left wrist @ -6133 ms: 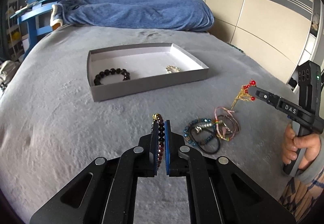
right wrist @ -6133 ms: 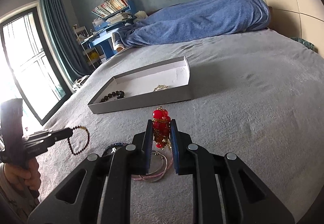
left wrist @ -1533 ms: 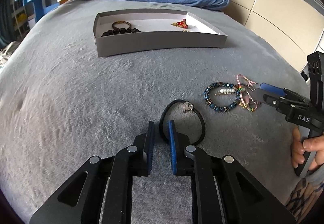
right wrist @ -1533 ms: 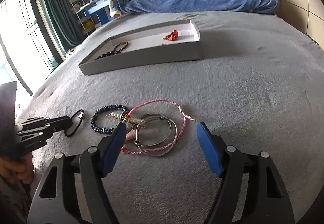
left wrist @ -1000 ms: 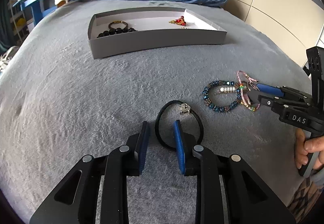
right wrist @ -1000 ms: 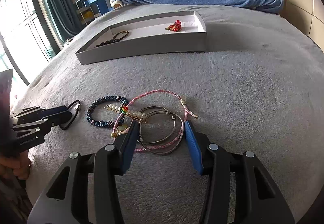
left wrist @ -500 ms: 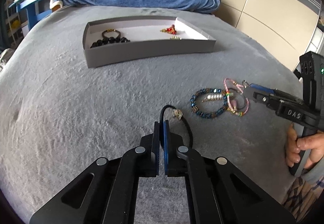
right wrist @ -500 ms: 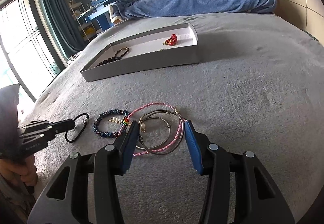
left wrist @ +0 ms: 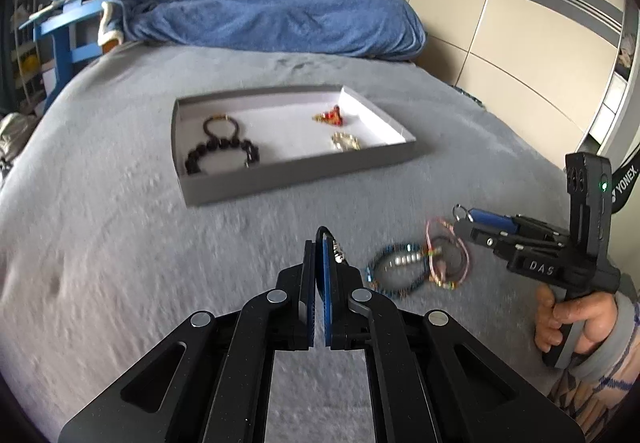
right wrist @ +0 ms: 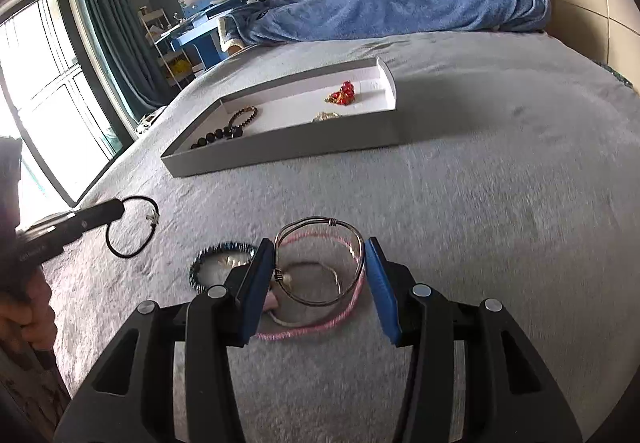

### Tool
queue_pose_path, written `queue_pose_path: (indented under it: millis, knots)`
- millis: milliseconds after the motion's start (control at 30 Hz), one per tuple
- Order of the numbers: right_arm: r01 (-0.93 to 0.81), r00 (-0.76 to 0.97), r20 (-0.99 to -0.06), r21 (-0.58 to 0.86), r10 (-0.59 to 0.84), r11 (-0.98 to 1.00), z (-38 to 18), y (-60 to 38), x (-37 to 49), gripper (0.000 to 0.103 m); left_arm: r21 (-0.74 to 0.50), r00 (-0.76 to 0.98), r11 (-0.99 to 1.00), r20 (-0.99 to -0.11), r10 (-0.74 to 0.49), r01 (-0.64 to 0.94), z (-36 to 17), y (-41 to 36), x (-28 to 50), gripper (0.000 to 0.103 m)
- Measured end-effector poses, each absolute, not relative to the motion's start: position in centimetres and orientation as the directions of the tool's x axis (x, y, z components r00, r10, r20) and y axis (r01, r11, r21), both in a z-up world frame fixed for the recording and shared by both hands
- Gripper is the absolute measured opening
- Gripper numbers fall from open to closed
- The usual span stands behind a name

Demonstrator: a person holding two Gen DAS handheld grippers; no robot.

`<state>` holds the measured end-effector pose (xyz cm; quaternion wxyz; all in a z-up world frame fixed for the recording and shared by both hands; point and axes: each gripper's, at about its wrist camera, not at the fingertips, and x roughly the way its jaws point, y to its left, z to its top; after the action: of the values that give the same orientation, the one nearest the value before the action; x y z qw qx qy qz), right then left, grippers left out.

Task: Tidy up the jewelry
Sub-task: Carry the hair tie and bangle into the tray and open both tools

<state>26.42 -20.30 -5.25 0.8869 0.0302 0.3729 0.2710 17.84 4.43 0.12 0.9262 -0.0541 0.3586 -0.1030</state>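
Left wrist view: left gripper [left wrist: 319, 243], closed on a black cord bracelet [left wrist: 325, 231], lifted nearer than the grey tray [left wrist: 296, 175]; loose bracelets [left wrist: 416, 267] lie right of the tray's near corner.

Right wrist view: right gripper [right wrist: 318, 259], fingers spread, a silver bangle [right wrist: 320, 263] between them, nearer than the tray [right wrist: 288, 151].

My left gripper [left wrist: 319, 275] is matte black plastic, its angular arms pinned with round silver screws, the jaws faced with blue pads. My right gripper [right wrist: 320, 275] is built the same; seen from the left wrist it carries white "DAS" lettering, a green light and a black "YONEX" strap. My right hand [left wrist: 576, 323] is bare-skinned under a grey cuff and patterned sleeve.
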Motion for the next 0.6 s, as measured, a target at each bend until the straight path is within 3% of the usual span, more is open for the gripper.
queue_pose_path:
  millis: [600]
  knots:
    - [-0.543,0.590,-0.622,0.168,0.516,0.823,0.4,-13.6,36.3,0.047,-0.142,0.773,0.981,-0.605,-0.192,0.132,4.4,5.8,27.3,0.004]
